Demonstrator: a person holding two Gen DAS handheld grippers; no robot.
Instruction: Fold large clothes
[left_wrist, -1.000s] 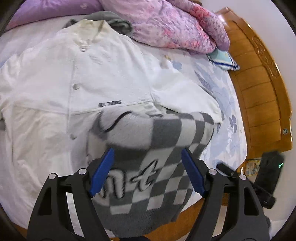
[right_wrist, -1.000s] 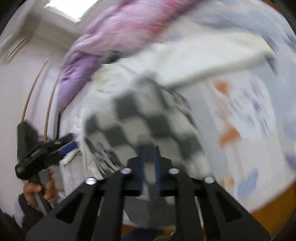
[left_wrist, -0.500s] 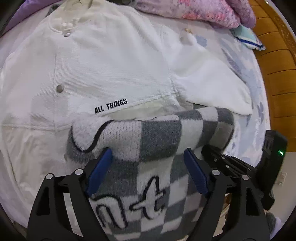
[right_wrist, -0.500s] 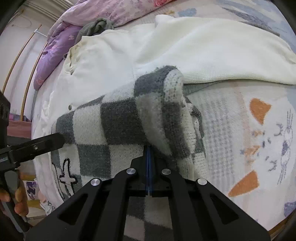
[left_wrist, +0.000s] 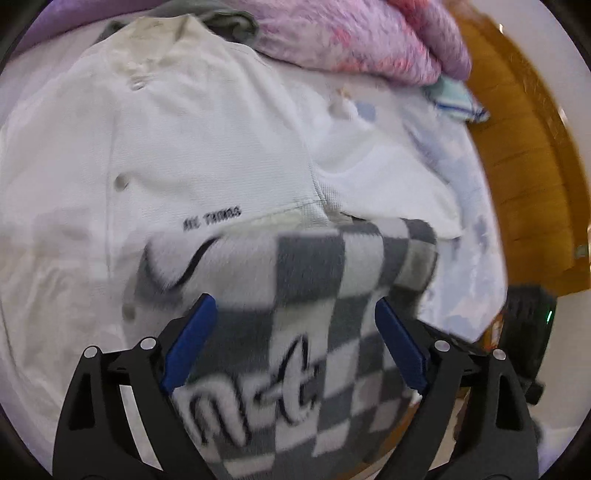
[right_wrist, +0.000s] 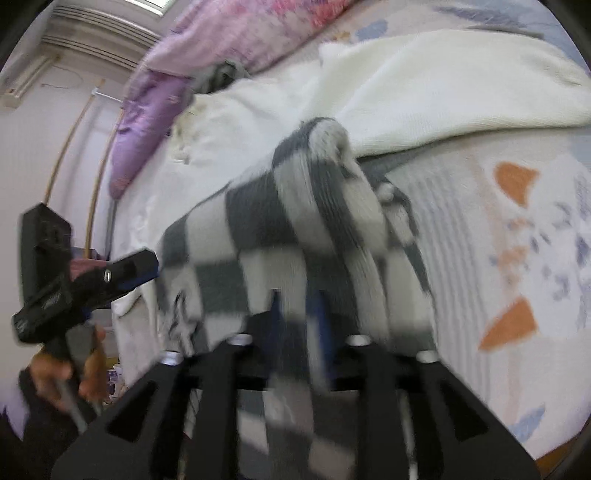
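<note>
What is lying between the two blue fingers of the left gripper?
In the left wrist view, the grey-and-white checkered knit sweater spans the gap of the open left gripper; neither finger touches it.

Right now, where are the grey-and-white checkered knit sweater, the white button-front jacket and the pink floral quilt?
Grey-and-white checkered knit sweater (left_wrist: 310, 273): left wrist view, a grey square near its folded edge.
White button-front jacket (left_wrist: 207, 147): left wrist view, chest panel.
Pink floral quilt (left_wrist: 354, 37): left wrist view, its bunched middle.

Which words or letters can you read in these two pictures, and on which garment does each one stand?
Small dark print on the white jacket: blurred; two words, not surely readable.
Large script on the checkered sweater: roughly "mct", partly hidden behind the left hand-held gripper.
Right wrist view: nothing readable.
</note>
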